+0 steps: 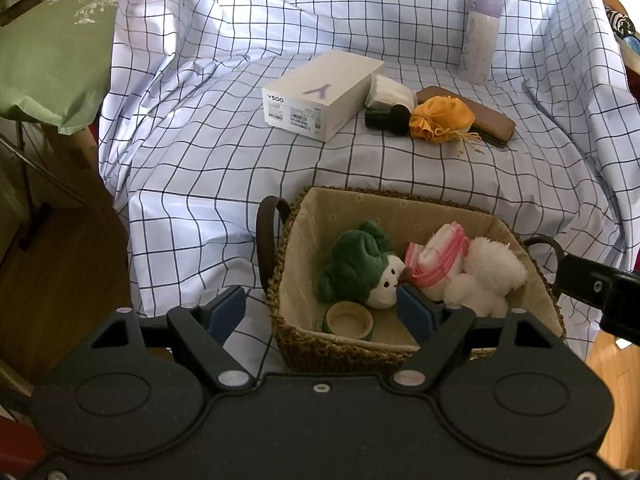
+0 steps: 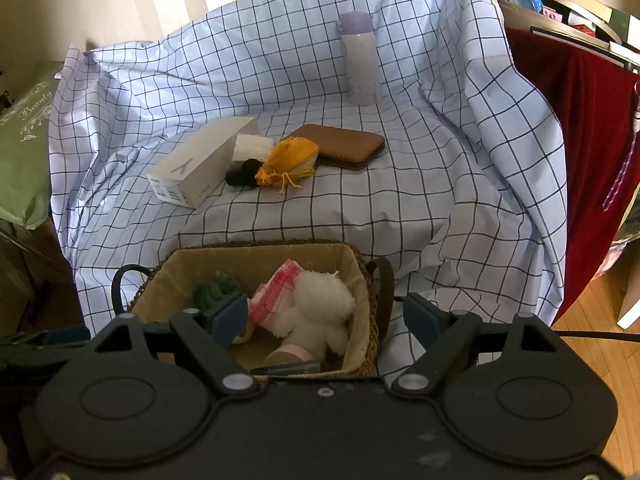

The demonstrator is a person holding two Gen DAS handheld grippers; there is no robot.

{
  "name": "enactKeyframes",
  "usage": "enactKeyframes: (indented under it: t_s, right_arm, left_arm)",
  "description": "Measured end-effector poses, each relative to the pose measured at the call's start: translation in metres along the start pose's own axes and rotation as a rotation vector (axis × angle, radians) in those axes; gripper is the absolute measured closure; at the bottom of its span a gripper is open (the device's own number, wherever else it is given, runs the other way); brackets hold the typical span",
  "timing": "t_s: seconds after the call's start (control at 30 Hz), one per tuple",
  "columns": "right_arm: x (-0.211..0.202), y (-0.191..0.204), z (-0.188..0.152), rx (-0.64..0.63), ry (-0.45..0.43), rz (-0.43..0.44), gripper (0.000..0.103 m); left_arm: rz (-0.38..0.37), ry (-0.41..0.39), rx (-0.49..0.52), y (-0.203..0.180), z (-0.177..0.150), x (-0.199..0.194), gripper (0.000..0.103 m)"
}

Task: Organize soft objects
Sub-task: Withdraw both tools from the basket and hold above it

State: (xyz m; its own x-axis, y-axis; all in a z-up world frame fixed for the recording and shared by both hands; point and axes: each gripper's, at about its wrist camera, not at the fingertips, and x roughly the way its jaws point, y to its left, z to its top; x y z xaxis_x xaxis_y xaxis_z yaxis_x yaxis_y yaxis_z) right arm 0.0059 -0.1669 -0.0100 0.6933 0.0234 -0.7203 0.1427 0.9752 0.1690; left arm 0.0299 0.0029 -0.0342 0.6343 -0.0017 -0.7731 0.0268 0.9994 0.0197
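While both tools sit idle at the basket: nothing is gripped, so any slip from here would come on the next reach.
Left gripper [image 1: 320,312]: released, jaws spread wide, nothing between them; lower centre of left view, straddling the basket's left rim.
Right gripper [image 2: 326,318]: released, empty; lower centre of right view, over the basket's right side.
Basket [image 1: 304,200]: lower centre of both views; holds green plush [image 1: 356,264], pink-and-white cloth [image 1: 436,256], white fluffy toy [image 1: 488,276], small round cup [image 1: 348,322].
Remaining soft item: orange pouch [image 1: 440,118], upper centre-right of left view, well apart from both tools, beyond the basket.
Pouch neighbours: touching black cylinder [image 1: 386,119] and brown case [image 1: 488,120]; white packet [image 1: 390,92] and white box [image 1: 320,94] just beside.
Risk 1: wide jaws catch the cylinder or case along with the pouch.
Risk 2: pouch cords snag and drag neighbours.
Risk 3: jaw clips the basket rim on the way out, shifting it.
Risk 4: loose checked sheet [image 1: 200,152] bunches into the grip.
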Motion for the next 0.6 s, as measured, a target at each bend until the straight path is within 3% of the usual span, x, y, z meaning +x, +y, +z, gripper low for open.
enactKeyframes:
  t_s: [0.2, 0.33, 0.6]
  right_arm:
    - [0.0014, -0.0002, -0.0007, 0.004, 0.007, 0.002, 0.017]
    - [0.0014, 0.0001, -0.0009, 0.002, 0.007, 0.003, 0.016]
    - [0.002, 0.0001, -0.0007, -0.004, 0.009, 0.006, 0.016]
  left_arm:
    - [0.003, 0.001, 0.0, -0.0006, 0.0003, -0.0004, 0.024]
    - [0.012, -0.005, 0.001, -0.001, 0.0001, -0.0013, 0.013]
    - [0.015, -0.003, 0.002, -0.0024, 0.0007, -0.0012, 0.013]
